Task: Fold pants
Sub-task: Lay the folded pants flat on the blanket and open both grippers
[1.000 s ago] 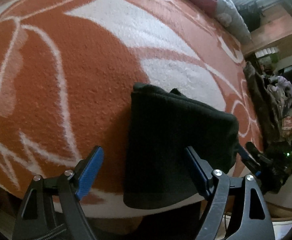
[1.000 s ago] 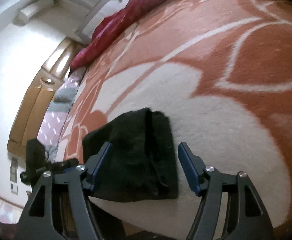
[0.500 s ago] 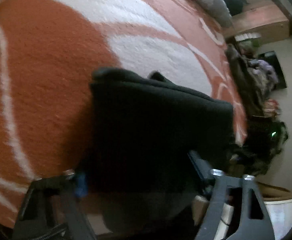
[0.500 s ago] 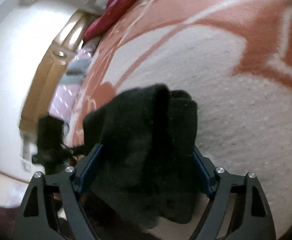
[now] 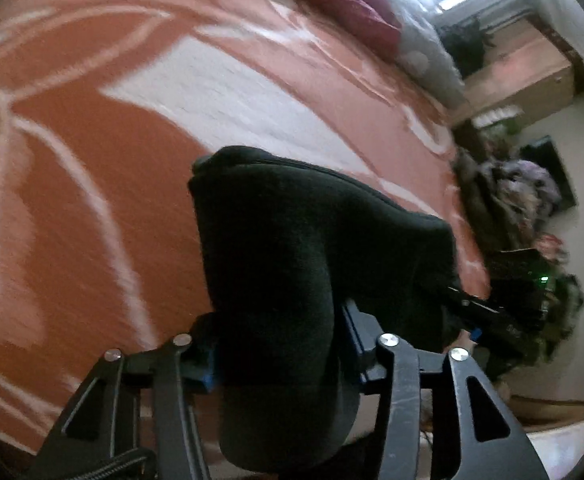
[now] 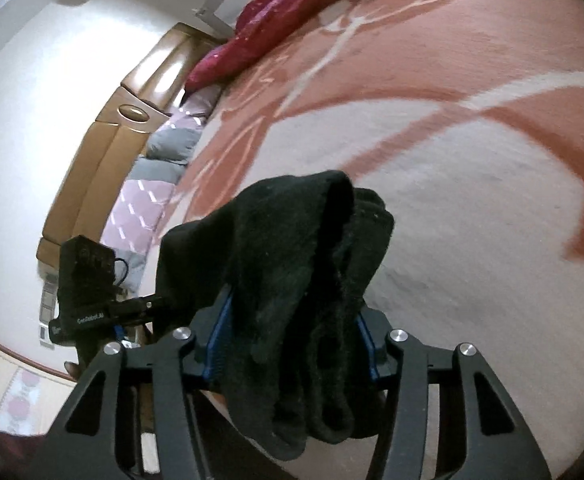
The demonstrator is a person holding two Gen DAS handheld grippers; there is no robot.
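Observation:
The black pants (image 5: 292,240) are folded into a thick bundle on the orange and white blanket (image 5: 71,200). My left gripper (image 5: 279,352) is closing on the bundle's near left end, and its blue pads press into the cloth. My right gripper (image 6: 292,344) is closing on the pants (image 6: 292,240) at the other end, with folded layers bulging between its pads and hanging below them. The bundle sags between the two grips. The right gripper's black body (image 5: 508,304) shows in the left wrist view, and the left gripper's body (image 6: 87,292) shows in the right wrist view.
A dark red pillow (image 6: 283,12) lies along the blanket's far edge, in front of a brown headboard (image 6: 103,132). Grey and lilac pillows (image 6: 159,184) sit beside it. A heap of clothes (image 5: 524,188) and a wooden cabinet (image 5: 532,72) stand beyond the bed.
Both grippers moved forward over the ends of the bundle and their jaws narrowed onto the cloth. The bundle's ends are now gathered up between the pads instead of lying flat.

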